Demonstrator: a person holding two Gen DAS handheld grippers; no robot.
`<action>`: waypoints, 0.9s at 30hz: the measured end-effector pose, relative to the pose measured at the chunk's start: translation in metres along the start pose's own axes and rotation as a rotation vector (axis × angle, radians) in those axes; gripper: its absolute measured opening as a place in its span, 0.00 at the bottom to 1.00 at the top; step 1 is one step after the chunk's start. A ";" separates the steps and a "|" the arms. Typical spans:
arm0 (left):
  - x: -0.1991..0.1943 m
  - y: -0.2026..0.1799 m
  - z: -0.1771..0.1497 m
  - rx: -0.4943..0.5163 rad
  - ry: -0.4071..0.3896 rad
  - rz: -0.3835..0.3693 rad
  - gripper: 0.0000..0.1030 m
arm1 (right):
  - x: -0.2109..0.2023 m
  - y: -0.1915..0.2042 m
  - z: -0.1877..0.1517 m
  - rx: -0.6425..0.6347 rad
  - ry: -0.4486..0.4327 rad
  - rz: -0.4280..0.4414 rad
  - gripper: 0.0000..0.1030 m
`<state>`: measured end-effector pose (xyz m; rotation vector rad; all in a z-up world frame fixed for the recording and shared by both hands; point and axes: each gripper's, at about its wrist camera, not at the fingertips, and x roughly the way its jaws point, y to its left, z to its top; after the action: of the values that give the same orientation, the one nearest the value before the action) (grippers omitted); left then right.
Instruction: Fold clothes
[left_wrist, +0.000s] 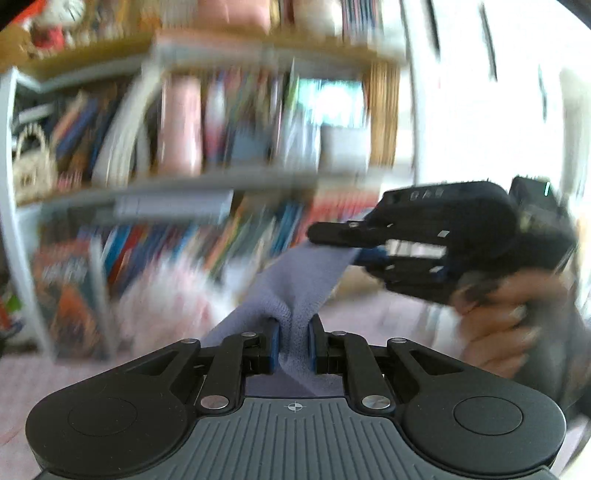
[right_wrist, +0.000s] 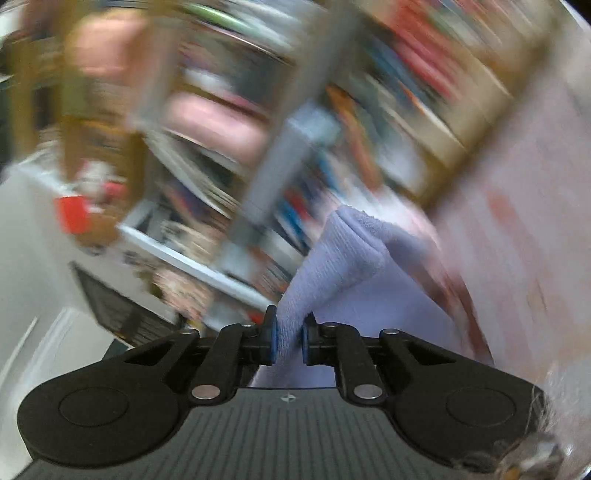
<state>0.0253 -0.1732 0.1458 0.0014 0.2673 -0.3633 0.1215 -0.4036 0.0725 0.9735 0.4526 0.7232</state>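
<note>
Between the blue-padded fingers of the left gripper, low in the centre of the left wrist view, a bunched end of a pale lavender knitted cloth is pinched tight. From there the cloth runs up toward 1 o'clock as a taut band and ends in the fingers of the right gripper, which lies sideways at about 3 o'clock with its tips pointing to 9 o'clock. The fingers there are pressed together on the fabric's far end. A hand with pale nails wraps the handle of that gripper at roughly 4 o'clock. The cloth hangs in the air between the two tools.

In the right wrist view, the right gripper shows the same pinch from its own side: its fingers squeeze a narrow fold of the lavender cloth, which rises toward 1 o'clock into a doubled, rounded fold, with a flatter sheet of the same fabric spreading at 3 o'clock just beside it.

Behind the cloth in the left wrist view stands a bookshelf packed with upright books, heavily blurred, filling the frame from 9 to 12 o'clock. A pinkish patterned surface lies below it at 8 o'clock; whether that is a bed or a tabletop cannot be told.
</note>
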 end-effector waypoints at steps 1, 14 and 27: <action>-0.010 0.002 0.015 -0.040 -0.074 -0.031 0.13 | -0.002 0.021 0.015 -0.064 -0.037 0.040 0.11; -0.024 0.118 -0.060 -0.422 0.082 0.082 0.14 | 0.100 0.099 0.017 -0.237 0.223 0.150 0.10; 0.003 0.244 -0.160 -0.467 0.435 0.349 0.23 | 0.180 0.032 -0.109 -0.254 0.528 -0.219 0.39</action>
<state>0.0723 0.0619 -0.0207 -0.3321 0.7670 0.0584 0.1641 -0.1977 0.0401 0.4759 0.8896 0.8132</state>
